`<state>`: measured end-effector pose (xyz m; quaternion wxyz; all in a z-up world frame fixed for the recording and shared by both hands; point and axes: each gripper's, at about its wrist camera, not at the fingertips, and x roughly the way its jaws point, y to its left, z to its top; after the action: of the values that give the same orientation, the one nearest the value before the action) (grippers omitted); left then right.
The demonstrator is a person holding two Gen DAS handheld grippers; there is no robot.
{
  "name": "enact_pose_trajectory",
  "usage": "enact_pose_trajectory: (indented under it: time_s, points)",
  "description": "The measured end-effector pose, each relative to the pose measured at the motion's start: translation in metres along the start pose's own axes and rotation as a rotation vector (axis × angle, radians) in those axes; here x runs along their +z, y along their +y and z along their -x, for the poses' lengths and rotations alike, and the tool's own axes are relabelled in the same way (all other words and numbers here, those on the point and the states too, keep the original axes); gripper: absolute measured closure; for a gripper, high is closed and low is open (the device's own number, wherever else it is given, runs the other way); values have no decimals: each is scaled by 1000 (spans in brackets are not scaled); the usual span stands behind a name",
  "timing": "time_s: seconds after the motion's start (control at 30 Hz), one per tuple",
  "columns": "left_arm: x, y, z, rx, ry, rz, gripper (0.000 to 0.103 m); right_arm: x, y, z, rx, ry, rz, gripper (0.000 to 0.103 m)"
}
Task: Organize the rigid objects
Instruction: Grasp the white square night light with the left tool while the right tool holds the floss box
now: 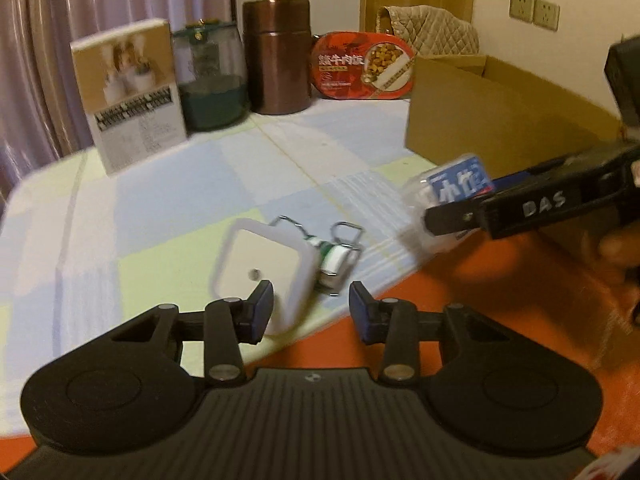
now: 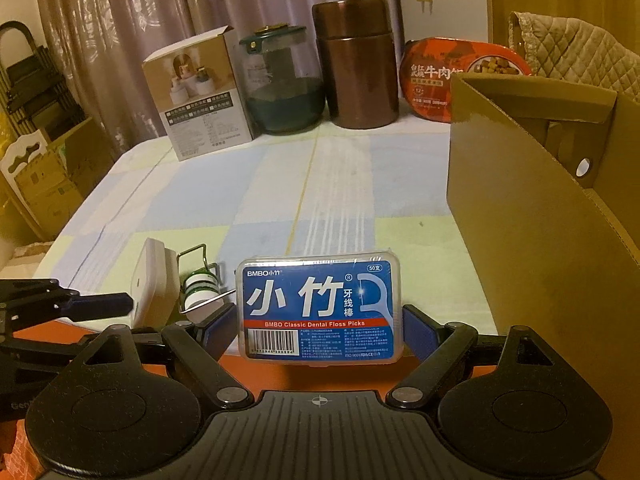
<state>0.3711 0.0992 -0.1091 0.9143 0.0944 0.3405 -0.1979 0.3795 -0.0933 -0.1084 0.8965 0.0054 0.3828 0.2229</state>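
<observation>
Left wrist view: the left gripper (image 1: 311,312), jaws apart and clamping nothing, has one pad at the white square case (image 1: 266,276) near the table's (image 1: 160,184) front edge, a small clip-top jar (image 1: 336,256) lying just beside it — both apparently still unsorted. Right wrist view: the right gripper (image 2: 318,332) is clamped on the blue floss-pick box (image 2: 318,308), held above the front edge, the open cardboard box (image 2: 540,216) alongside, its inside mostly hidden.

The left gripper (image 1: 311,312) tilts downward, its jaws narrowed with a gap between the pads. The right gripper (image 2: 319,330) also tilts downward, jaws wide, clamping a dental floss pick box (image 2: 318,308).
</observation>
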Motion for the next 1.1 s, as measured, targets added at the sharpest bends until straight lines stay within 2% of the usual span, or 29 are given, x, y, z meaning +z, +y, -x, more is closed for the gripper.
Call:
enact_pose_trajectory:
  time_s: [0.03,0.1,0.17,0.3,0.47,0.6,0.7,0.77,1.0,1.1]
  points:
    - [0,3,0,19,-5,-2,57,0,0,0,1,-1,2,20]
    - [2,9,-2,42,-16,-14,49,0,1,1,2,-1,8,20]
    - [5,14,-6,57,-23,-30,46,0,2,0,7,4,12,20]
    - [10,22,-21,15,-21,-75,36,-1,3,-1,11,9,21,20]
    - [12,24,-42,-38,16,-134,31,-1,-2,-2,7,11,15,20]
    - [13,30,-51,-79,49,-128,31,-2,-4,-3,7,14,19,20]
    - [12,31,-52,-71,75,-125,39,-2,-5,-4,8,17,18,20]
    - [10,31,-48,-66,79,-90,39,-3,-6,-5,10,21,13,20]
    - [0,18,-29,1,115,72,39,-3,-4,-1,24,26,6,20]
    - [-1,7,-14,41,129,111,40,-2,-4,4,29,31,-1,20]
